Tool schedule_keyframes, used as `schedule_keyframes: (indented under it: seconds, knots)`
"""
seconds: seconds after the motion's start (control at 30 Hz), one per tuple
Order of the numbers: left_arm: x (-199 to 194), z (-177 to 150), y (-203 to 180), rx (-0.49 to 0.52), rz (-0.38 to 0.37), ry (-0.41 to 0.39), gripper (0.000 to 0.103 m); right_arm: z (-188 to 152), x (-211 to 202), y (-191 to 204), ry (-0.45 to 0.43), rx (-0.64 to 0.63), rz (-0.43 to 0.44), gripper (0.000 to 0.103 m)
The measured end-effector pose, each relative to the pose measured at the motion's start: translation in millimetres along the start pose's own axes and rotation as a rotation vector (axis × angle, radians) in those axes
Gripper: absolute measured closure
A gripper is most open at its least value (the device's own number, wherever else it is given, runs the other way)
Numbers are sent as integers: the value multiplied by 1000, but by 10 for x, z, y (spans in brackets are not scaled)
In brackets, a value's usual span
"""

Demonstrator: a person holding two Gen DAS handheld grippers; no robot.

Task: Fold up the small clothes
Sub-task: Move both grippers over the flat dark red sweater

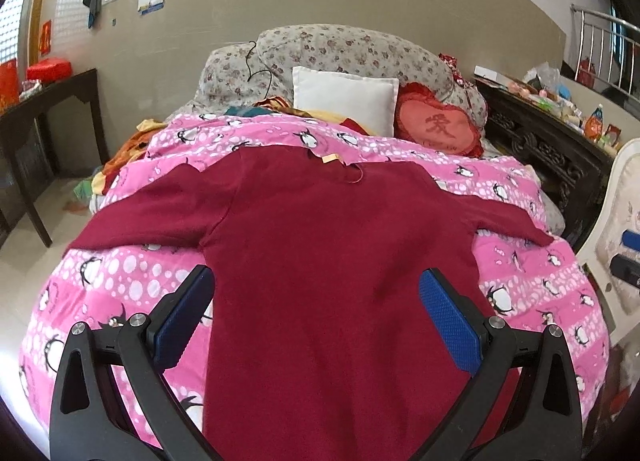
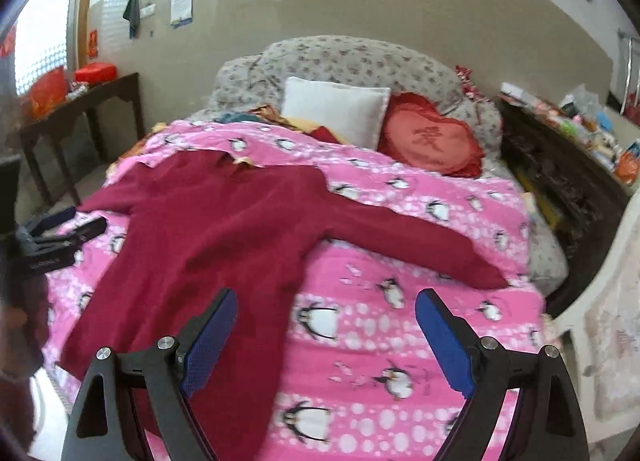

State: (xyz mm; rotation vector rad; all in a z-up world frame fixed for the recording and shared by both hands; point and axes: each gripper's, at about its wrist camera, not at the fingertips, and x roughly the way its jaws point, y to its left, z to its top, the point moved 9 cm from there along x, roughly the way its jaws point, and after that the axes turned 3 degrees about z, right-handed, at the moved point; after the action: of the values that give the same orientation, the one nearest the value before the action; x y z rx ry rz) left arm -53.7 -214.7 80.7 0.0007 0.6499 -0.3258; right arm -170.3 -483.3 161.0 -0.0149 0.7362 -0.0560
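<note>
A dark red long-sleeved top point(image 1: 320, 253) lies spread flat on a pink penguin quilt point(image 1: 120, 285), neck to the far side, both sleeves stretched out. My left gripper point(image 1: 316, 281) is open and empty, hovering over the top's lower body. In the right wrist view the top point(image 2: 208, 237) lies to the left, its right sleeve point(image 2: 420, 245) reaching across the quilt point(image 2: 360, 381). My right gripper point(image 2: 324, 301) is open and empty above the quilt, beside the top's right edge. The left gripper point(image 2: 60, 233) shows at the left edge there.
A white pillow point(image 1: 344, 101), a red heart cushion point(image 1: 436, 129) and a floral bolster point(image 1: 344, 49) sit at the bed's head. A dark side table point(image 1: 48, 109) stands left, a cluttered carved cabinet point(image 1: 552, 141) right. A white chair point(image 1: 616, 229) is at the right edge.
</note>
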Motion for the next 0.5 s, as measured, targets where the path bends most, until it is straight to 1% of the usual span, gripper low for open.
schedule_keyframes:
  seconds: [0.07, 0.17, 0.2, 0.27, 0.37, 0.5]
  knots:
    - [45, -41, 24, -12, -3, 14, 0, -10, 100, 74, 12, 14, 31, 13]
    - [143, -125, 70, 1, 27, 42, 0, -56, 363, 251, 36, 37, 79, 13]
    - [164, -142, 82, 8, 37, 45, 0, -67, 492, 341, 39, 32, 86, 13]
    - [230, -190, 115, 26, 72, 49, 0, -65, 692, 453, 39, 30, 75, 13]
    - [335, -268, 160, 44, 100, 70, 0, -53, 987, 619, 56, 50, 112, 13]
    - [430, -305, 209, 47, 112, 80, 0, -13, 1247, 781, 59, 66, 138, 13]
